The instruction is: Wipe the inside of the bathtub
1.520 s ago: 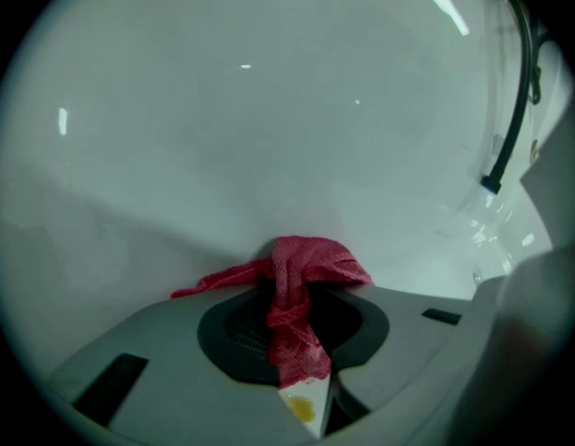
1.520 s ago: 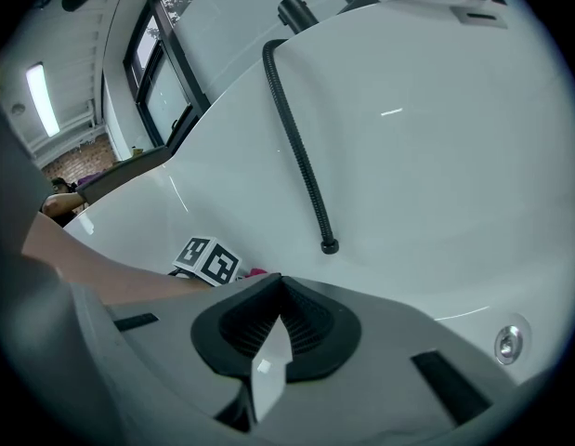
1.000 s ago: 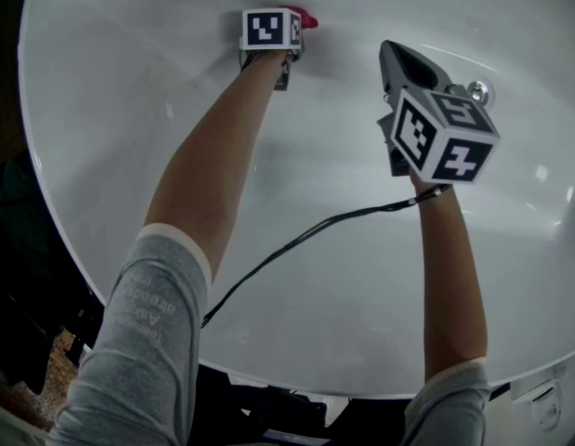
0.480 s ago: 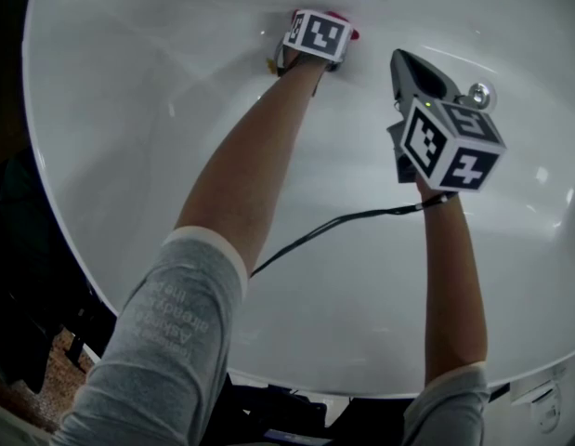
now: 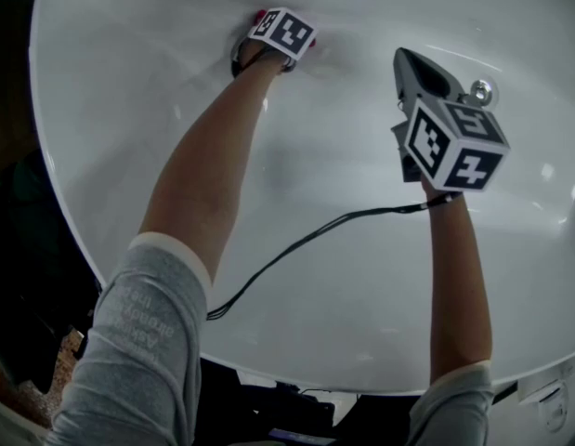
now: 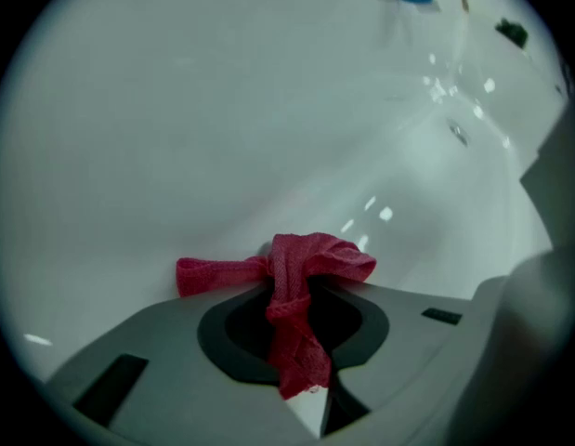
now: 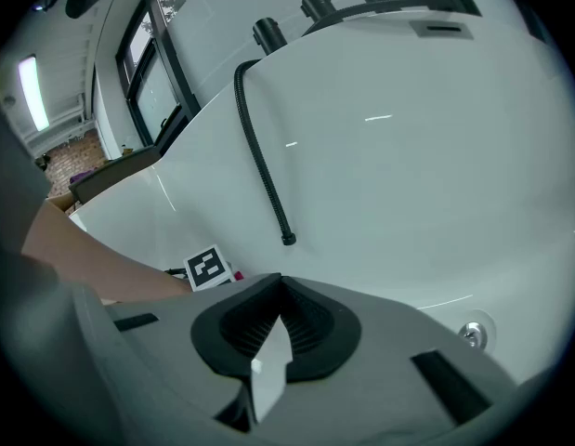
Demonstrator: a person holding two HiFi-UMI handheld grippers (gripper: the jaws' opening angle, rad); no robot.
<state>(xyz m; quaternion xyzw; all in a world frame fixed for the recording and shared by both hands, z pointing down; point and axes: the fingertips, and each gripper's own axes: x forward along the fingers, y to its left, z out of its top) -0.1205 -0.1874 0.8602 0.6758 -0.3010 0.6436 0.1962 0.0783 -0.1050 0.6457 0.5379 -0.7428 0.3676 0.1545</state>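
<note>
cloth (image 6: 292, 277), red woven, clamped by left gripper (image 6: 294, 334), glossy bathtub (image 6: 222, 110)

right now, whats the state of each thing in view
left gripper: shut on red cloth
red cloth: bunched, lying against the tub surface
right gripper: shut, holding nothing
bathtub: no standing water seen
black hose: hanging loose down the tub wall
black cable: slack across the tub

the left gripper (image 5: 280, 35) reaches deep into the white bathtub (image 5: 101, 110), close to its far wall, with a scrap of red cloth (image 5: 260, 16) showing beside it. the right gripper (image 5: 412, 71) hovers toward the right side, near a chrome fitting (image 5: 480, 90). a black cable (image 5: 296, 242) trails to the near rim.
</note>
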